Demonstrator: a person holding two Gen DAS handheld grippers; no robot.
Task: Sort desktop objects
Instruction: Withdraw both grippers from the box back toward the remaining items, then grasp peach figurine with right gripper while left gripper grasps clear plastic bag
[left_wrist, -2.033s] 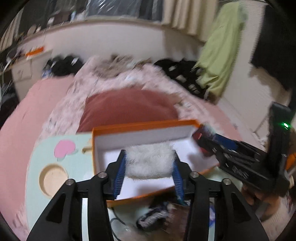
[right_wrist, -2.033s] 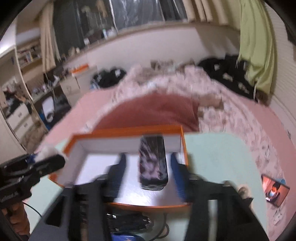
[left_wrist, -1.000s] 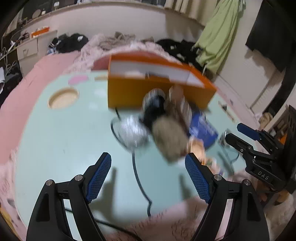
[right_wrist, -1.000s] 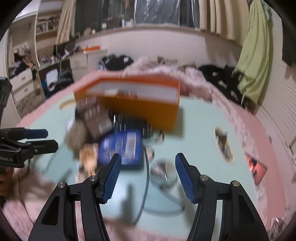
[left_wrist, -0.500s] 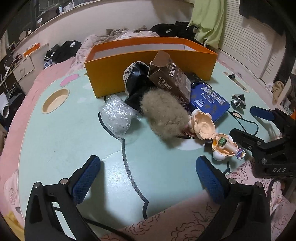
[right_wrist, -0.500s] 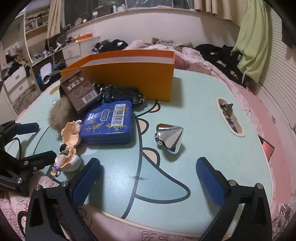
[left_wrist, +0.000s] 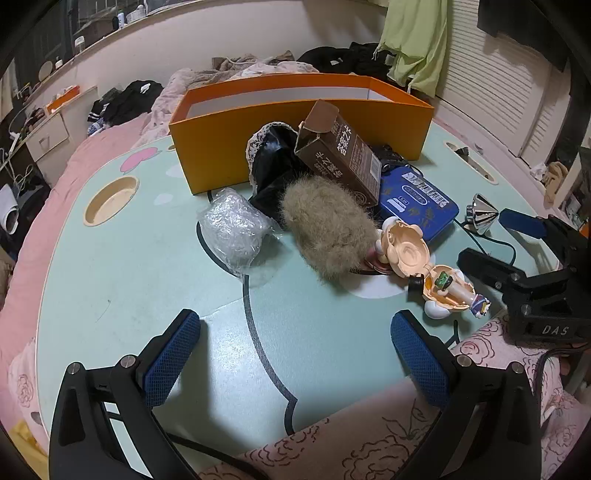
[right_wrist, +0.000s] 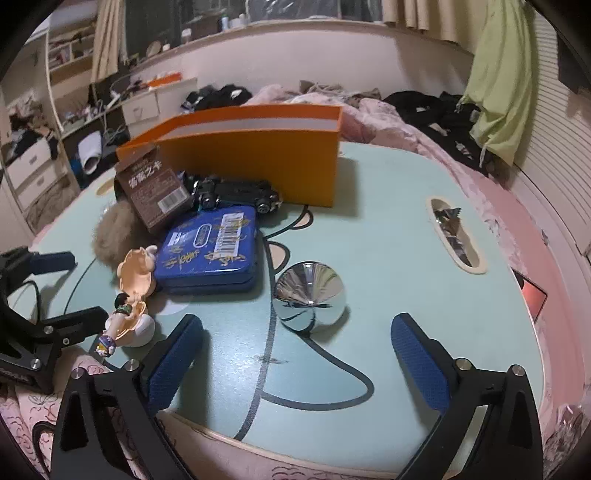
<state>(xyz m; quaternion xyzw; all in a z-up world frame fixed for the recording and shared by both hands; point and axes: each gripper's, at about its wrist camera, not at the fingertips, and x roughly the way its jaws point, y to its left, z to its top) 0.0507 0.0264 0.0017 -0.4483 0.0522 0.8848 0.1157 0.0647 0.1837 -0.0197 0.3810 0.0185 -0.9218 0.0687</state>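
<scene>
An orange box (left_wrist: 295, 140) stands at the back of the mint table (left_wrist: 147, 280); it also shows in the right wrist view (right_wrist: 258, 158). In front lie a grey fur ball (left_wrist: 328, 229), a brown carton (left_wrist: 340, 155), a blue tin (right_wrist: 210, 247), a black toy car (right_wrist: 236, 194), a clear plastic wad (left_wrist: 232, 225), a black lace pouch (left_wrist: 273, 166), a figurine (left_wrist: 443, 284) and a chrome cone (right_wrist: 310, 291). My left gripper (left_wrist: 295, 343) is open and empty near the front edge. My right gripper (right_wrist: 295, 350) is open, empty, just before the cone.
The table has a round cup recess (left_wrist: 110, 199) at left and an oblong slot (right_wrist: 454, 232) at right. A bed with pink bedding (right_wrist: 369, 107) lies behind. A pink blanket (left_wrist: 369, 446) covers the table's front edge.
Two seconds ago the grippers held the fur ball and a dark item over the box. Now both are open, drawn back near the front edge, and the objects lie on the table.
</scene>
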